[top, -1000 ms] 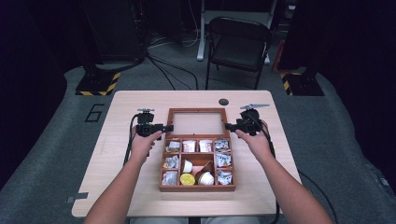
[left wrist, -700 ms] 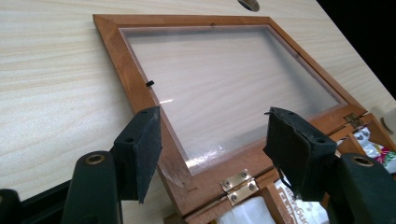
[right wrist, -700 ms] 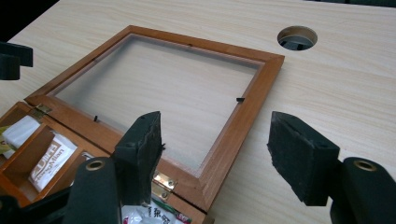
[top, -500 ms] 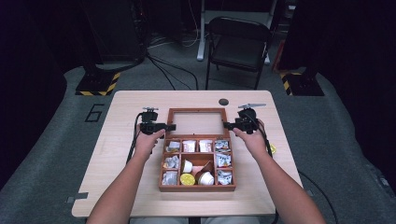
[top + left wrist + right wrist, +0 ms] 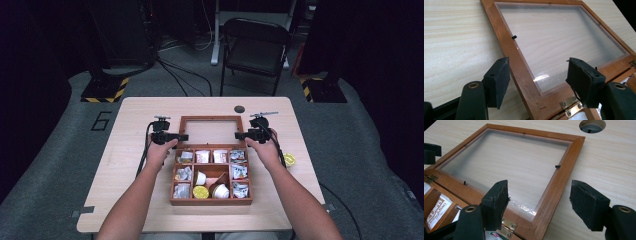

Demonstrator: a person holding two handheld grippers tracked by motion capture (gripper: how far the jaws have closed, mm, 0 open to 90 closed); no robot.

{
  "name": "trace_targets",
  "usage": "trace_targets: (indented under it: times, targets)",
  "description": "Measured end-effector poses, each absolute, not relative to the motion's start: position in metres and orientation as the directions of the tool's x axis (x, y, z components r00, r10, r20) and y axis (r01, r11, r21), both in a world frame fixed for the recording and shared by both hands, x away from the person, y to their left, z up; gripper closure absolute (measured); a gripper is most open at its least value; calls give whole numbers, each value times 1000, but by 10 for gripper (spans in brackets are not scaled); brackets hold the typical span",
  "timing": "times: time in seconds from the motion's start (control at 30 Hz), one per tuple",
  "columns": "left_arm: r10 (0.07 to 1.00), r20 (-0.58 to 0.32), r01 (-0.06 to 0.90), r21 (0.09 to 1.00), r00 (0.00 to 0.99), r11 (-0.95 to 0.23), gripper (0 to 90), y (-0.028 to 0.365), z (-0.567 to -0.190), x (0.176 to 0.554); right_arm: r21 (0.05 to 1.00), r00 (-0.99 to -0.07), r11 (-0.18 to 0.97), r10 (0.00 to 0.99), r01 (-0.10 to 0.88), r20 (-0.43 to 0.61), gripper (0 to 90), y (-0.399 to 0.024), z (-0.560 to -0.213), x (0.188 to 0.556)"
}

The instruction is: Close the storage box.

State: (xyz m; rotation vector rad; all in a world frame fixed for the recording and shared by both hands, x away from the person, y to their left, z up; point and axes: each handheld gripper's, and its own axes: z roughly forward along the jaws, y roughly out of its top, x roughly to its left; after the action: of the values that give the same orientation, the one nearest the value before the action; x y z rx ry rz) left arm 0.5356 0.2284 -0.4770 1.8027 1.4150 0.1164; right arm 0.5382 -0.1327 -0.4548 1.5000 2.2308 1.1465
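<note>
A wooden compartment box [image 5: 210,202] holding sachets and small cups stands mid-table. Its glazed lid [image 5: 210,119] lies folded back flat on the table behind it. My left gripper [image 5: 183,136] [image 5: 540,75] is open astride the lid's left rail [image 5: 509,50] near a brass hinge [image 5: 570,110], pads clear of the wood; its jaws have just been opening. My right gripper [image 5: 240,135] [image 5: 541,198] is open astride the right rail [image 5: 559,182] beside the other hinge [image 5: 507,223]. Its jaws have also just been opening, and nothing is gripped.
A round dark cable hole [image 5: 239,109] [image 5: 592,125] sits in the table behind the lid. A small yellow object [image 5: 289,160] lies by my right wrist. A black folding chair [image 5: 255,45] stands beyond the table's far edge.
Both grippers have sunk slightly toward the table at the lid's sides, the left one edging in toward the lid. The lid lies flat as before.
</note>
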Motion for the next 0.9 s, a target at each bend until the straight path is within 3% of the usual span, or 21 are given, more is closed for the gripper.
trace_targets:
  times: [0.9]
  targets:
    - [842,-420,794,608,338,-15,340,225,-490,543,624,-414,146,856,767,309,294,-127,-484,545]
